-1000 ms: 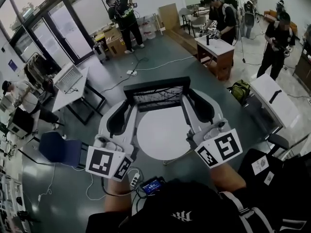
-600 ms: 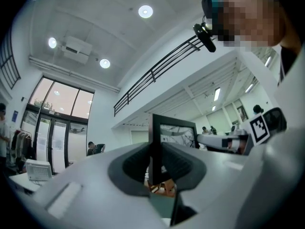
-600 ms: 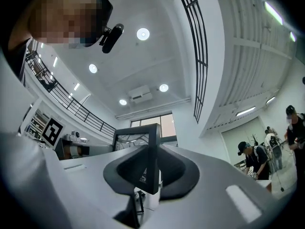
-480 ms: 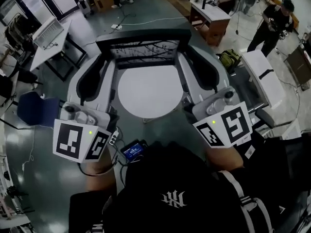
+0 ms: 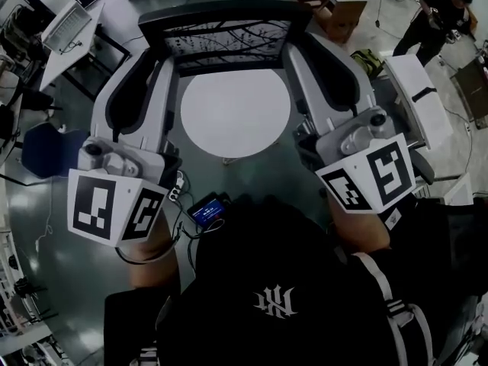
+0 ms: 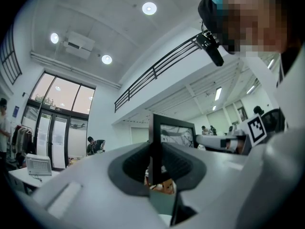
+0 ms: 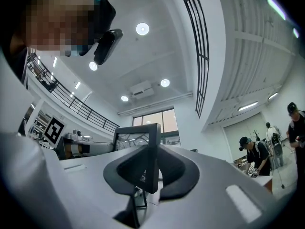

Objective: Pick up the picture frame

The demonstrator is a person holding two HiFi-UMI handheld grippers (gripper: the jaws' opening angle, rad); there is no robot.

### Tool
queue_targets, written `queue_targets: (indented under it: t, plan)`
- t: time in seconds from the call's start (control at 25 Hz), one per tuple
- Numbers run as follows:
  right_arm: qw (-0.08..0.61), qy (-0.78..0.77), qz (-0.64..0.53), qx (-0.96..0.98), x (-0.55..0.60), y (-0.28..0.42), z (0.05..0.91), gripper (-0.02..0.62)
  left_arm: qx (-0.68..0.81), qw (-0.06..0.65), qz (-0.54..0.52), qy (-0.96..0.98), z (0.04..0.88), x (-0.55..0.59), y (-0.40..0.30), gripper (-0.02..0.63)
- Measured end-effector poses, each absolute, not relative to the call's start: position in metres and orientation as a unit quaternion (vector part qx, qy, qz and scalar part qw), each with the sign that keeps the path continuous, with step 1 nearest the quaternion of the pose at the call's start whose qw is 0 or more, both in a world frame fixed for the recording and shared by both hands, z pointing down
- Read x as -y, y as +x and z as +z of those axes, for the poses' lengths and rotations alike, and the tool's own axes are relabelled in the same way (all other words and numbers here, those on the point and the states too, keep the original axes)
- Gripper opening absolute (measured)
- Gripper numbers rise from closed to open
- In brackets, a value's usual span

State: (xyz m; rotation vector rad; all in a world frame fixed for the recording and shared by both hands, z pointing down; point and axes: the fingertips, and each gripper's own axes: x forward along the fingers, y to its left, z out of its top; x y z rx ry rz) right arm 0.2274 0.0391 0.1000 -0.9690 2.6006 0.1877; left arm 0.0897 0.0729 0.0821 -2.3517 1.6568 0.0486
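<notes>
Picture frame: A black picture frame with a branch-pattern print was held upright between the two grippers, at 12 o'clock of the round white table. Whether its lower edge touched the tabletop could not be told.
Left gripper: The left gripper reached in from 7 o'clock. In the left gripper view its jaws were clamped on the frame's 9 o'clock side bar, the dark pads pressed against it on both sides.
Right gripper: The right gripper reached in from 5 o'clock. In the right gripper view its jaws were closed on the frame's 3 o'clock side bar, which stood on edge between the pads.
Marker cubes: One cube sat at the rear of the left gripper at 8 o'clock of the table, the other at the rear of the right gripper at 4 o'clock.
Surroundings: A blue chair stood at 9 o'clock, well apart from the table. A small lit screen sat near the person's chest at 6 o'clock. A green bag lay on the floor at 2 o'clock.
</notes>
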Motion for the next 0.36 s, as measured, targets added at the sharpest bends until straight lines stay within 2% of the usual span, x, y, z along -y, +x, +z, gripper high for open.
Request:
queue_targets:
  t: [0.36]
  plan:
    - [0.174,-0.336,0.051,-0.924,-0.031,0.226,0.108,0.058,-0.580,0.113,0.008,-0.807,0.093,-0.061,0.086,0.077]
